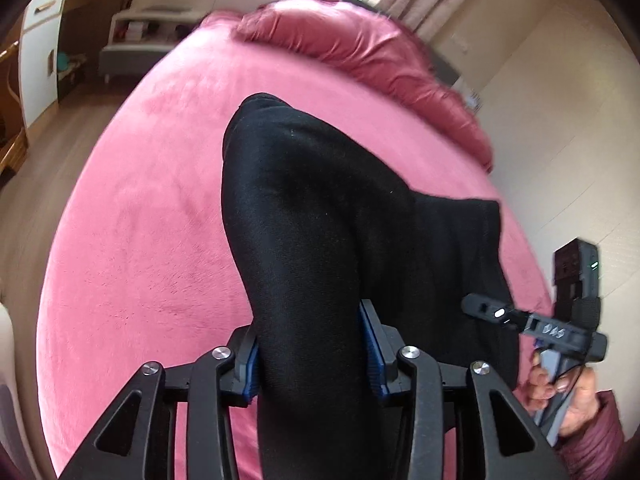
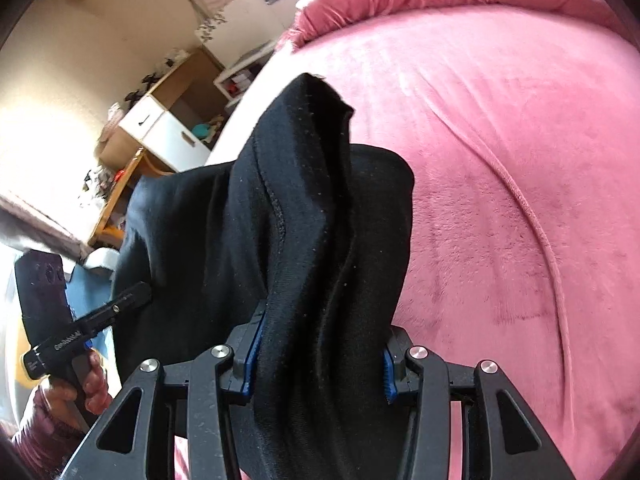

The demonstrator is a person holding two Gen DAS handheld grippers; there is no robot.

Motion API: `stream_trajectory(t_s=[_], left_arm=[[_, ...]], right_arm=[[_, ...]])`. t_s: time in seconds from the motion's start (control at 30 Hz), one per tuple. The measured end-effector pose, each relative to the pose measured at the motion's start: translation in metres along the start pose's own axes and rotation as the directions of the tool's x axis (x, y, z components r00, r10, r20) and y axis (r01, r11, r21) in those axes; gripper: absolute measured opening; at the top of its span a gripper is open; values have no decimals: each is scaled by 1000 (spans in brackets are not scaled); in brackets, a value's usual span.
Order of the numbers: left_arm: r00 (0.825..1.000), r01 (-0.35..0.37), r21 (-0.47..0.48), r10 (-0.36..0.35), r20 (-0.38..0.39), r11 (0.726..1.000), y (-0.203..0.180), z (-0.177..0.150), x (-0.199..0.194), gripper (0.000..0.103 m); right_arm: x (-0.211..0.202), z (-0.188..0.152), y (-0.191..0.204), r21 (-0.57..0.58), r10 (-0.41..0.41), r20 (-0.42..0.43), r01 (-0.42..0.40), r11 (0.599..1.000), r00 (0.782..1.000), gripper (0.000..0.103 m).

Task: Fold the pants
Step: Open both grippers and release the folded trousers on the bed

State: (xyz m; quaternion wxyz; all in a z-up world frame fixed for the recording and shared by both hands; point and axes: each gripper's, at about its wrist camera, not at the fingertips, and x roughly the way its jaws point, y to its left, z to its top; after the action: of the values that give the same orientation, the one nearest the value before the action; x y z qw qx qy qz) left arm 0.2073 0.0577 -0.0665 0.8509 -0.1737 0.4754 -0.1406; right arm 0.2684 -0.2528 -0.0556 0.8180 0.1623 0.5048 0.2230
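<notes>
With a bunched thickness of the black knit pants clamped in the part-open jaws of both the left gripper and the right gripper, the cloth is best carried level and taut toward the frame's upper middle over the pink plush bed cover.

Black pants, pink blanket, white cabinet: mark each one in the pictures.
black pants (image 1: 320,208), left wrist view, on the cloth bunched above the gripper
pink blanket (image 2: 500,140), right wrist view, on the bare plush surface right of the pants
white cabinet (image 2: 160,128), right wrist view, on its white front
</notes>
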Motion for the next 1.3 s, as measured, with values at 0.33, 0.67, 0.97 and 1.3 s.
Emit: stream_trajectory(t_s=[0.33, 0.67, 0.97, 1.3], left_arm=[[997, -73, -52, 72, -15, 996, 28, -16, 35, 72], [955, -274, -76, 280, 100, 959, 2, -35, -13, 72], [913, -345, -27, 342, 223, 938, -37, -62, -53, 72], [889, -372, 19, 351, 295, 928, -75, -105, -94, 72]], right_arm=[[51, -10, -35, 95, -13, -15, 14, 995, 1000, 61], [14, -20, -9, -24, -232, 53, 233, 972, 971, 76], [-45, -47, 18, 32, -369, 201, 370, 928, 907, 77], [-66, -95, 72, -48, -359, 271, 386, 921, 893, 81]])
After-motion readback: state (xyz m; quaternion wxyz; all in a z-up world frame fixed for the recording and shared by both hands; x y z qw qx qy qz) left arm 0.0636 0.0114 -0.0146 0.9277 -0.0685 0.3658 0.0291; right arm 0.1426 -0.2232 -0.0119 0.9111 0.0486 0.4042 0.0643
